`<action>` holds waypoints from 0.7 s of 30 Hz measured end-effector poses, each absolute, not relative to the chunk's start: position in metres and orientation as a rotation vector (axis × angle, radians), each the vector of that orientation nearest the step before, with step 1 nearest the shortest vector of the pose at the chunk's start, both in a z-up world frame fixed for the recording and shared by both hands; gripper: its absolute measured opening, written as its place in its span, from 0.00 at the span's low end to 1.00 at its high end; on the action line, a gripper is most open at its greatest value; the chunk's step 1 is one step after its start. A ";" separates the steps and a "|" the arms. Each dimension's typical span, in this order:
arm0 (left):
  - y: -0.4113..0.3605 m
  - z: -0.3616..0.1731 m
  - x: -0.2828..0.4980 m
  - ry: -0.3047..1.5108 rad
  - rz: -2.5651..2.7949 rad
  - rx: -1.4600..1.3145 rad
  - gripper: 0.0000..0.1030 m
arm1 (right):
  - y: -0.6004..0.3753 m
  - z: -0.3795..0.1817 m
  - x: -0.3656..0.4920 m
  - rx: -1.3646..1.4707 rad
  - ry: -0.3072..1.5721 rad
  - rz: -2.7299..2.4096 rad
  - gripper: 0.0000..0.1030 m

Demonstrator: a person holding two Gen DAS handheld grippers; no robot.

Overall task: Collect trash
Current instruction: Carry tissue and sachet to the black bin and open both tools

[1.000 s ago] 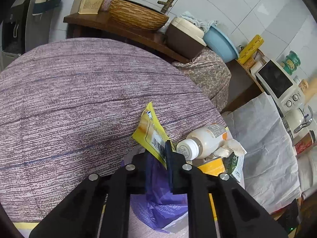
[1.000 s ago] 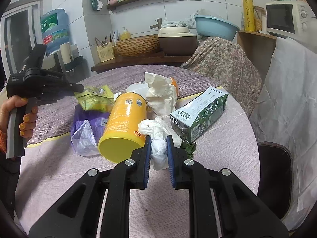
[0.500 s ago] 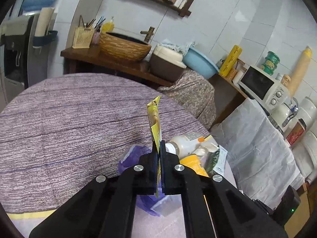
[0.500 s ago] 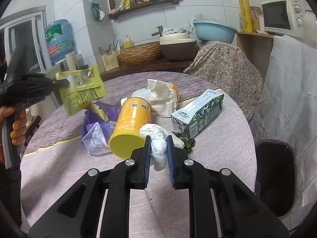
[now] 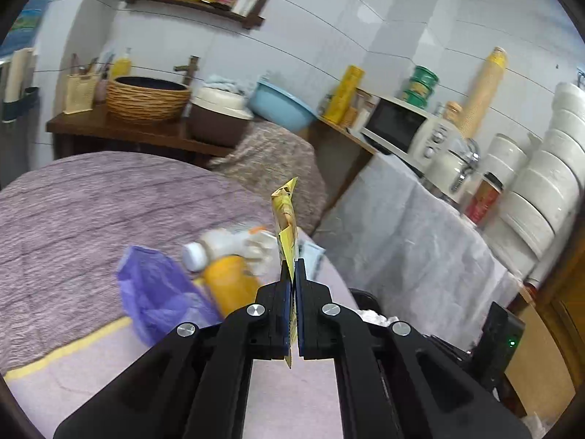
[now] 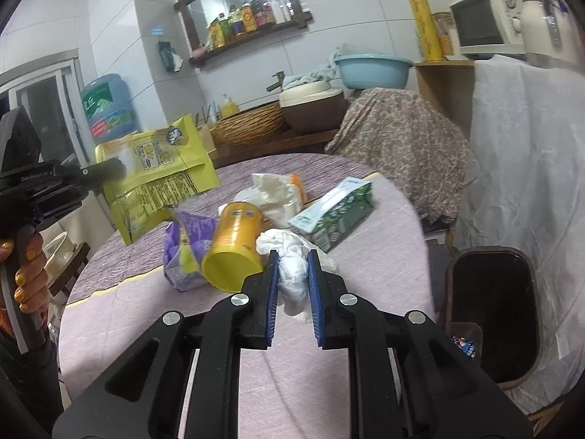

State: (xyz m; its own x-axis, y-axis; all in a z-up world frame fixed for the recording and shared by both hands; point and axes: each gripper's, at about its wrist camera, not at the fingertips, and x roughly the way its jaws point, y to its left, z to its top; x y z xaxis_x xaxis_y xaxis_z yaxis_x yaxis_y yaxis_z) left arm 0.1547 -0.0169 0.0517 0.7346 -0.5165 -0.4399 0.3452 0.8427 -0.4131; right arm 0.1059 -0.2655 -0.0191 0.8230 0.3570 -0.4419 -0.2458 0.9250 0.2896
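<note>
Left gripper [image 5: 291,274] clamps a yellow snack wrapper [image 5: 286,226] edge-on between its fingers; from the right wrist view the same wrapper [image 6: 157,172] hangs clear of the round table [image 6: 365,329], at 10 o'clock from the pile. Right gripper [image 6: 291,274] pinches a crumpled white tissue [image 6: 292,270], which appears lifted just off the cloth. Left on the table: purple bag [image 6: 186,252], tipped yellow canister [image 6: 234,245], green-and-white carton [image 6: 332,216], more wadded paper [image 6: 274,197] at 12 o'clock. Dark bin [image 6: 490,314] stands off the table edge at 3 o'clock. Step in hand, by my reading: carrying, both grippers loaded. Next move calls for swinging each load over the bin mouth and letting go; the light wrapper may flutter wide.
</note>
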 end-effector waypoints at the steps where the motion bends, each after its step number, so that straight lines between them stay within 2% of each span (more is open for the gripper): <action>1: -0.025 0.052 0.155 0.579 -0.507 -0.319 0.03 | -0.272 -0.019 0.103 0.228 0.507 0.309 0.16; 11: -0.157 0.031 0.179 0.702 -0.684 -0.231 0.03 | -0.373 -0.041 0.100 0.290 0.515 0.064 0.16; 21: -0.291 -0.034 0.219 0.907 -0.733 -0.088 0.03 | -0.458 -0.122 0.132 0.388 0.663 -0.158 0.16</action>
